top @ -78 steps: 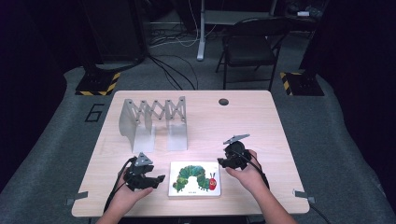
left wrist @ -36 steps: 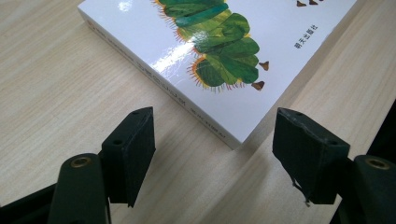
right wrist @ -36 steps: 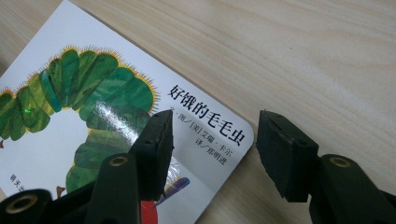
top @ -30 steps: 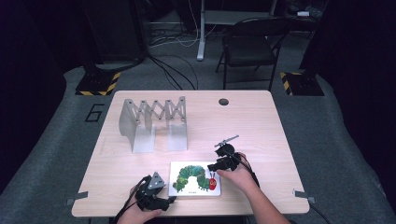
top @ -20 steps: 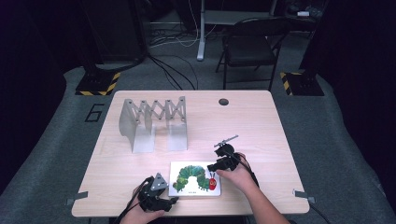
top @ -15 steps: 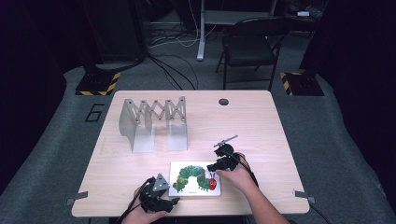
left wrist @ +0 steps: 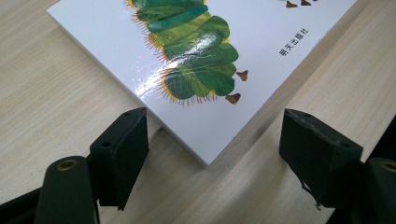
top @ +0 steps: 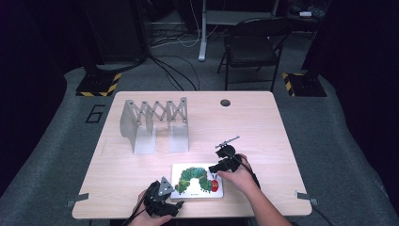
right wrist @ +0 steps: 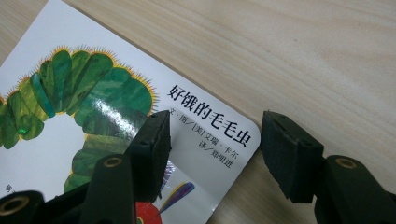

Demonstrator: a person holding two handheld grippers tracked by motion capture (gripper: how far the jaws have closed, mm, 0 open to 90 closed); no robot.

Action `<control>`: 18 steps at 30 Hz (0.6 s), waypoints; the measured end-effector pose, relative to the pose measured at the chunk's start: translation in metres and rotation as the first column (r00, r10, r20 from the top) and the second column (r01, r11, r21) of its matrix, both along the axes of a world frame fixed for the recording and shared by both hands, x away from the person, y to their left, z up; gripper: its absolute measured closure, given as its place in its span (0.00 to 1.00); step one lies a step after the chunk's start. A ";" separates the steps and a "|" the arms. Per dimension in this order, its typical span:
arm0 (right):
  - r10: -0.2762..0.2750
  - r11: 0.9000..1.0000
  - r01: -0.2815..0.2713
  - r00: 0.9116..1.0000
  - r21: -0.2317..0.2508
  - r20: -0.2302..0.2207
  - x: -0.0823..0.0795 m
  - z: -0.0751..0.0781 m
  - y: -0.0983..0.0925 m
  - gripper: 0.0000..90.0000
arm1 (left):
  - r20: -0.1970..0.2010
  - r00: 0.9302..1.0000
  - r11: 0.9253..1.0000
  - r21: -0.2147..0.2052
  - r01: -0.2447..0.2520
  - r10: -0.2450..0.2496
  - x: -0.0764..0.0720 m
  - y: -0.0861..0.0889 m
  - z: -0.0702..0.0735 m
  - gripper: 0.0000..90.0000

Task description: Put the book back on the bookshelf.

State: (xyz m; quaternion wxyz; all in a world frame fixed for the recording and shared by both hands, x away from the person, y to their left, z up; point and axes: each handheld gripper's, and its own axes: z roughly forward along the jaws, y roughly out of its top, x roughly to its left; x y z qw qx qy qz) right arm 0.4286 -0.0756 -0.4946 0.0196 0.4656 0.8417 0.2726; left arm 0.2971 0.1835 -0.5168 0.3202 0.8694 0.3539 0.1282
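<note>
- Picture book (top: 197, 181) flat on the table (top: 263, 122), near its front edge, between both grippers.
- Left gripper (left wrist: 212, 156) at the book's near-left corner, jaws just opened further, gaping astride the corner, no contact.
- Right gripper (right wrist: 215, 144) wide, straddling the far-right corner; its own view alone shows the title print.

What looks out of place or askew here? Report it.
Nothing stands out. The caterpillar book lies flat and undamaged near the table front edge; the folding metal rack stands upright behind it.
</note>
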 end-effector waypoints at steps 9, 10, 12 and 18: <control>-0.002 1.000 0.002 1.000 -0.010 0.018 -0.002 0.003 0.001 0.48 | -0.002 1.000 1.000 -0.014 -0.016 0.016 -0.001 -0.002 -0.001 0.24; -0.001 1.000 0.002 1.000 -0.008 0.021 -0.002 0.004 0.001 0.48 | -0.006 1.000 1.000 -0.019 -0.016 0.016 -0.001 -0.002 -0.001 0.24; -0.006 1.000 0.006 1.000 -0.006 0.025 -0.004 0.006 0.002 0.48 | -0.003 1.000 1.000 -0.016 -0.015 0.015 0.000 -0.001 -0.001 0.24; 0.005 1.000 -0.005 0.999 -0.014 0.048 -0.005 0.008 0.002 0.48 | 0.002 1.000 1.000 -0.013 -0.024 0.024 0.000 -0.001 -0.001 0.24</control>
